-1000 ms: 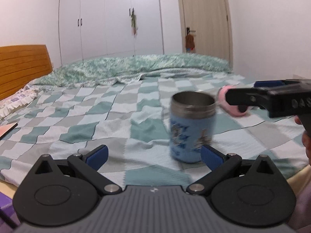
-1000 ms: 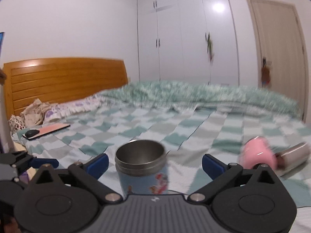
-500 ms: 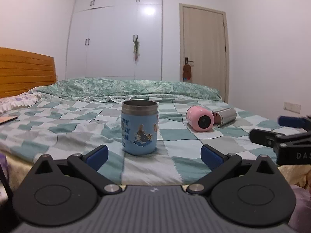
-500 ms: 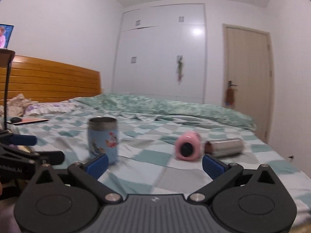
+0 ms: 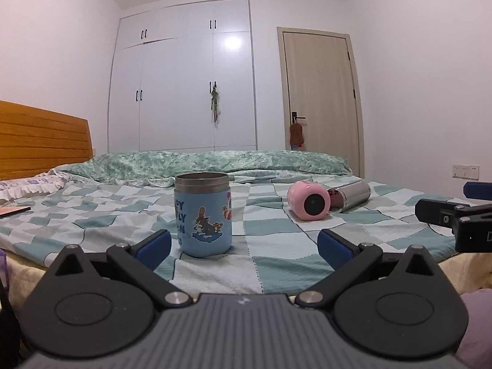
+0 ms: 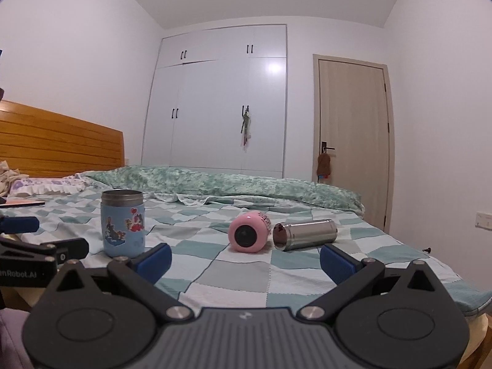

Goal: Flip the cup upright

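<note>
A blue cartoon cup (image 5: 203, 215) with a steel rim stands upright, mouth up, on the checked bedspread (image 5: 276, 246); it also shows in the right wrist view (image 6: 123, 224). My left gripper (image 5: 244, 247) is open and empty, drawn back at the bed's front edge, the cup just beyond its left finger. My right gripper (image 6: 246, 259) is open and empty, also back from the bed. Each gripper shows at the edge of the other's view: the right one (image 5: 455, 212) and the left one (image 6: 30, 246).
A pink cup (image 5: 309, 202) and a steel cup (image 5: 350, 196) lie on their sides to the right of the blue cup; they also show in the right wrist view as the pink cup (image 6: 249, 235) and the steel cup (image 6: 304, 234). A rolled quilt (image 5: 200, 163), a wooden headboard (image 5: 40, 141), a wardrobe and a door stand behind.
Both grippers have pulled back and down from the blue cup to the bed's front edge. The cup stays upright where it stood.
</note>
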`<state>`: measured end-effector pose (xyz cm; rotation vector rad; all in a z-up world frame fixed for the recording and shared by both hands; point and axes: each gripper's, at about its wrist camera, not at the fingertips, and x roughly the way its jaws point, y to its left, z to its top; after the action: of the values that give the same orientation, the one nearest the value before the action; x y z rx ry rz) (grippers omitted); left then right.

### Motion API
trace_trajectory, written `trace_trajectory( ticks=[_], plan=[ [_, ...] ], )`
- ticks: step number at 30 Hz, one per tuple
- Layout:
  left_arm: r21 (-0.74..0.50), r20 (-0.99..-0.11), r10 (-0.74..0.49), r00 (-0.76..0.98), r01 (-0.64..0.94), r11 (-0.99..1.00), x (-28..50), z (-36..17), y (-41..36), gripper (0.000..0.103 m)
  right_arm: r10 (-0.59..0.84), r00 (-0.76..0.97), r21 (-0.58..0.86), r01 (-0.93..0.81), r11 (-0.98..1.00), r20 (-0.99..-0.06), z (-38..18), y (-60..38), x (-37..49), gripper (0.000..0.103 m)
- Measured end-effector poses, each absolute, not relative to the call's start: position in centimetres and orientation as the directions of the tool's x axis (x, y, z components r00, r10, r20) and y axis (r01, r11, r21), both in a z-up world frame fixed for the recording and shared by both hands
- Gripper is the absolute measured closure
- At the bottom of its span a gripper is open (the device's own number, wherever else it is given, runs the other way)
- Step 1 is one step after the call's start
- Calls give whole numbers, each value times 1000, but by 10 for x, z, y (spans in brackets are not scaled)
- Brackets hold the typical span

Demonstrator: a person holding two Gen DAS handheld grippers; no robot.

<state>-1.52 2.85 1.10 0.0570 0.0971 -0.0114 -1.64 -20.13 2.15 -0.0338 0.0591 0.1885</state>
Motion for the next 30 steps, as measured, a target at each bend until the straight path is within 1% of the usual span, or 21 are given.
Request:
trace_trajectory(
  ticks=[30],
  plan=[
    [43,-79,-17,997,20,999,-20,10,32,0,179,982,-35,-181,983,-53,21,-199,-17,0]
  ],
)
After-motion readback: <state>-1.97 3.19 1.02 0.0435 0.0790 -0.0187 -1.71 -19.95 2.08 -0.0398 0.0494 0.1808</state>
